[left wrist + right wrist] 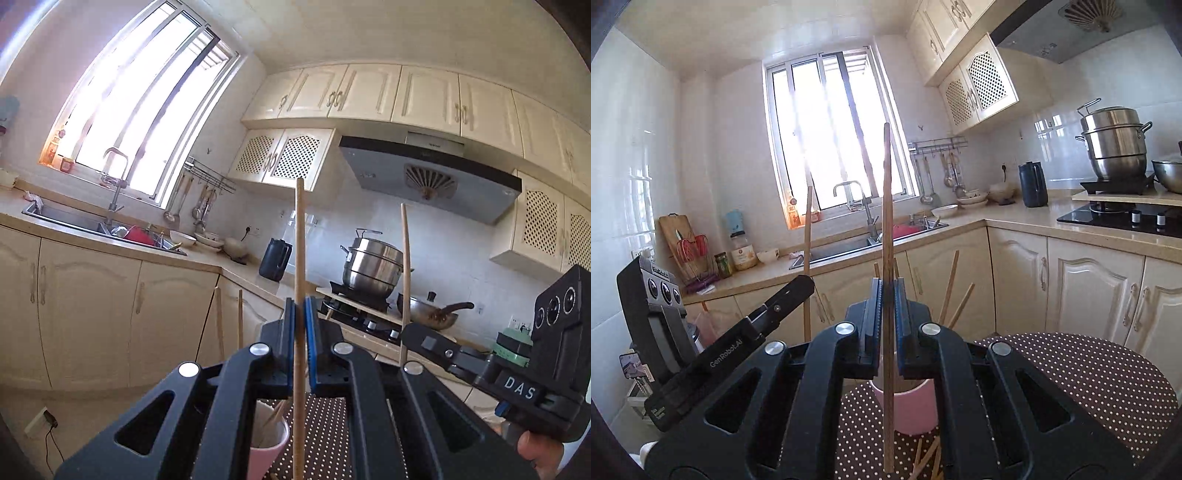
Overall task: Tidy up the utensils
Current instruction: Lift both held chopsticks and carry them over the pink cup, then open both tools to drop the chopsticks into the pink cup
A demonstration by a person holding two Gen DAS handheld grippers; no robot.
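Note:
My left gripper (300, 310) is shut on a wooden chopstick (300, 240) that stands upright between its blue pads. My right gripper (886, 291) is shut on another wooden chopstick (886, 206), also upright. Each gripper shows in the other's view: the right one (417, 332) with its chopstick (406, 266), the left one (798, 288) with its chopstick (808, 240). A pink cup (912, 410) holding several chopsticks (951, 284) stands on the brown polka-dot table (1089, 387), just below both grippers. It also shows in the left wrist view (267, 446). Loose chopsticks (925, 458) lie beside the cup.
Kitchen counter with sink (849, 245) and faucet under the window. A steel steamer pot (371, 267) and a pan (432, 310) sit on the stove. A dark kettle (274, 258) stands on the counter. Cabinets run below and above.

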